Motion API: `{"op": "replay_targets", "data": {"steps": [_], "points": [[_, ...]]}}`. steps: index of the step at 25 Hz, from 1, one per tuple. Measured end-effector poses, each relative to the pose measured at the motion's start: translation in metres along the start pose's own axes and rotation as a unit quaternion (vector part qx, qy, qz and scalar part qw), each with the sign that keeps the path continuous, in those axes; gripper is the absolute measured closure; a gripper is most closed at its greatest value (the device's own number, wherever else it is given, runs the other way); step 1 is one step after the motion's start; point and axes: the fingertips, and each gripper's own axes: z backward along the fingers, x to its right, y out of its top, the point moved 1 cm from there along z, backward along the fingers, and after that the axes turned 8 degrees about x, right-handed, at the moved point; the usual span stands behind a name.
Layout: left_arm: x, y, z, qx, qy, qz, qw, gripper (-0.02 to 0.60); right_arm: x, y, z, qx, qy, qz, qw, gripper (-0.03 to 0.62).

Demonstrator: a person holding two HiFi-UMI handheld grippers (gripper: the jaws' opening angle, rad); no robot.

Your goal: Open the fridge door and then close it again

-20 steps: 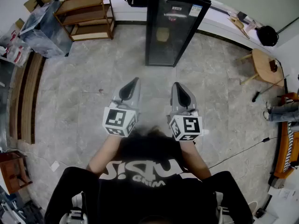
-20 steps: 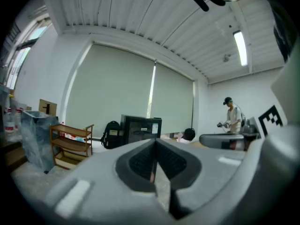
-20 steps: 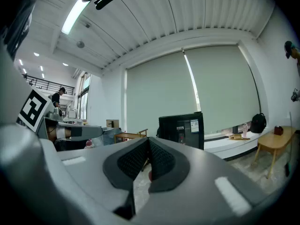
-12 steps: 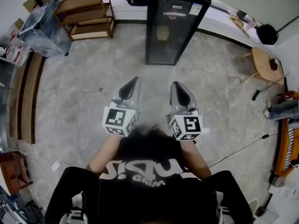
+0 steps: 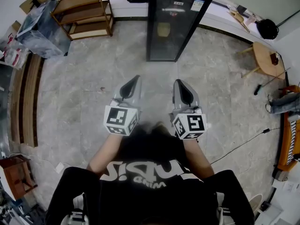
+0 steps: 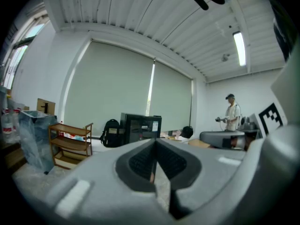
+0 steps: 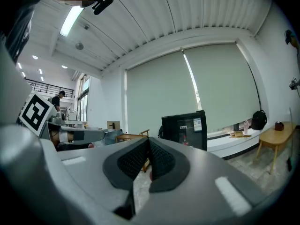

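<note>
- The grey stone floor (image 5: 84, 102) is the widest thing here. It has slid a little toward the top of the head view compared with a moment ago, so the person's head or stance has shifted slightly. A broad stretch of it still lies ahead of both claws, so I judge the approach is barely begun.
- The fridge (image 5: 176, 25) stands well ahead of both claws, closer to the right claw's line than the left's, against the far wall. It sits slightly higher in the head view than before but is otherwise unchanged.
- It is a tall black cabinet with a dark glass door. Labels sit near the door's top, and a pale yellowish item shows dimly through the glass. The door looks flush and shut, so the opening step is not yet started. I cannot make out a handle.
- A wooden shelf rack (image 5: 84, 13) stands ahead and off to the left claw's outer side, apart from the fridge.
- The left claw (image 5: 134, 80) is closed with nothing between its jaws, held level and pointing forward as before.
- The right claw (image 5: 179, 83) is likewise closed on nothing. It has drifted a touch outward, but neither claw has reached anything.
</note>
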Motion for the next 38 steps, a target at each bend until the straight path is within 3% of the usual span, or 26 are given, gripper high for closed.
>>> {"op": "replay_targets", "data": {"steps": [10,19,30,38], "points": [[-0.027,-0.011,0.003,-0.005,-0.046,-0.003,0.9989,0.58,-0.023,-0.015,0.0,0.013,-0.051,0.008,0.999,0.597],[-0.046,-0.009,-0.026,0.004,-0.062,0.004,0.9981,0.58,-0.003,-0.018,-0.028,0.017,-0.066,0.009,0.998,0.597],[-0.073,-0.014,-0.143,-0.001,-0.056,0.006,0.9984,0.58,0.075,-0.012,-0.117,0.02,-0.055,0.01,0.998,0.597],[-0.085,0.005,-0.239,0.008,-0.025,0.003,0.9996,0.58,0.145,0.008,-0.193,0.015,-0.015,0.005,1.0,0.597]]}}
